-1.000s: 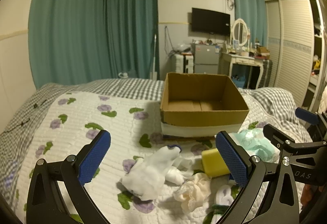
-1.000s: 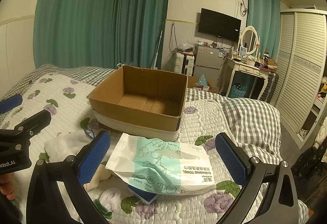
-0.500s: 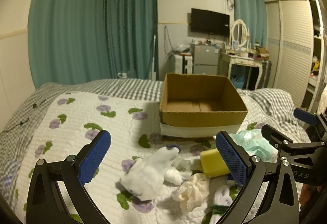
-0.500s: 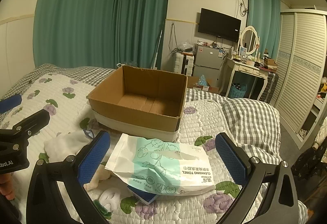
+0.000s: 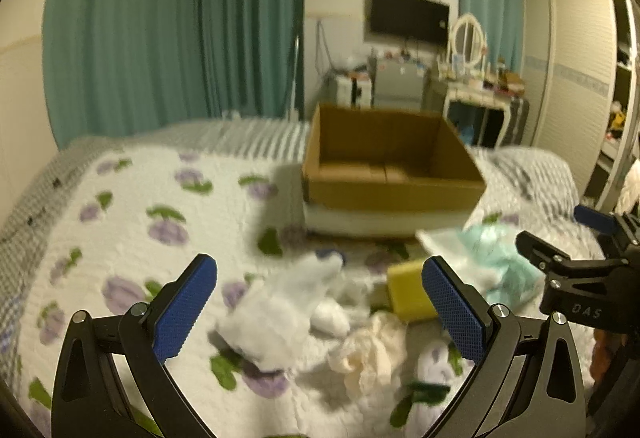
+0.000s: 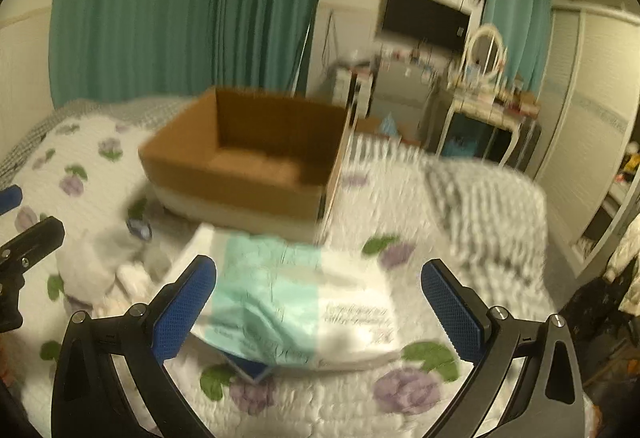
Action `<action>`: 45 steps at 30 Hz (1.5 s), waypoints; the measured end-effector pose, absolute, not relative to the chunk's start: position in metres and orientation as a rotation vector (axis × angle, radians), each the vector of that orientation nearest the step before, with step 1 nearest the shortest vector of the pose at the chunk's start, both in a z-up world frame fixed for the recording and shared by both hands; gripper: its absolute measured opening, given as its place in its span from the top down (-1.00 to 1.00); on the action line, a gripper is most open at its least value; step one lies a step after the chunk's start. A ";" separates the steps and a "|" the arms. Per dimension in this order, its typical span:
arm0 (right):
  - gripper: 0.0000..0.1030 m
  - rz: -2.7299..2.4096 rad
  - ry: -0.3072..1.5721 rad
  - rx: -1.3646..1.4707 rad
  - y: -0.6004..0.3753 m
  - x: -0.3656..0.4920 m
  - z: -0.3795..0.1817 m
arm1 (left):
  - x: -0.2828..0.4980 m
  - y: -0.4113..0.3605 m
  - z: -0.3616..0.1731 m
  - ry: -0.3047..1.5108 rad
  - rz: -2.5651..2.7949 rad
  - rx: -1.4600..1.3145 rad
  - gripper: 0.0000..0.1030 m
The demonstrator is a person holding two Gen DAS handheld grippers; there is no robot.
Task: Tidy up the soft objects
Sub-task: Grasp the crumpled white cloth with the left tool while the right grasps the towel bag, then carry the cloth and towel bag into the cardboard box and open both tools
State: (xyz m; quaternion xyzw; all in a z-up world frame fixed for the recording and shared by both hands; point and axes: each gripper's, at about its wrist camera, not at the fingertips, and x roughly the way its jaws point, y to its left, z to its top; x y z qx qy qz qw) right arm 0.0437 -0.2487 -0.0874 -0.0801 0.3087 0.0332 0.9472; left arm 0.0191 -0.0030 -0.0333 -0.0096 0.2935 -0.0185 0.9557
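Observation:
An open empty cardboard box (image 5: 390, 166) (image 6: 256, 154) stands on the flowered quilt. In front of it lie a white fluffy cloth (image 5: 280, 310), a yellow sponge (image 5: 408, 292), a cream crumpled cloth (image 5: 370, 352) and a mint-and-white cleansing towel pack (image 6: 296, 298) (image 5: 496, 262). My left gripper (image 5: 320, 310) is open and empty above the white cloth. My right gripper (image 6: 320, 310) is open and empty, straddling the towel pack from above. A blue item (image 6: 250, 366) peeks from under the pack.
The bed's quilt (image 5: 132, 214) spreads left; a grey checked blanket (image 6: 488, 198) lies right. Behind stand teal curtains (image 5: 172, 26), a dresser with an oval mirror (image 5: 468, 46) and a wardrobe (image 5: 576, 78). The right gripper's body shows in the left wrist view (image 5: 576, 278).
Both grippers have moved forward and lower toward the pile; the views are now blurred. The towel pack sits closer between the right fingers. Both stay open.

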 end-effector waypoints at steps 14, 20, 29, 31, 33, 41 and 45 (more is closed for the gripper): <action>-0.89 0.079 0.905 -0.293 -0.229 0.077 -0.163 | 0.030 -0.028 -0.099 0.846 -0.038 0.037 -1.00; 0.21 0.165 0.882 -0.228 -0.231 0.060 -0.153 | 0.035 -0.034 -0.114 0.881 -0.051 0.072 -0.87; 0.66 0.194 0.795 -0.124 -0.245 0.041 -0.117 | 0.038 -0.043 -0.124 0.956 -0.181 0.074 0.61; 0.67 0.194 0.784 -0.109 -0.248 0.035 -0.110 | 0.032 -0.042 -0.118 0.950 -0.183 0.073 0.71; 0.67 0.196 0.770 -0.094 -0.251 0.028 -0.103 | 0.027 -0.041 -0.108 0.939 -0.190 0.064 0.76; 0.68 0.213 0.700 -0.087 -0.256 0.002 -0.067 | 0.002 -0.038 -0.069 0.869 -0.213 0.033 0.85; 0.68 0.227 0.656 -0.109 -0.254 -0.002 -0.039 | 0.005 -0.032 -0.037 0.814 -0.211 0.032 0.85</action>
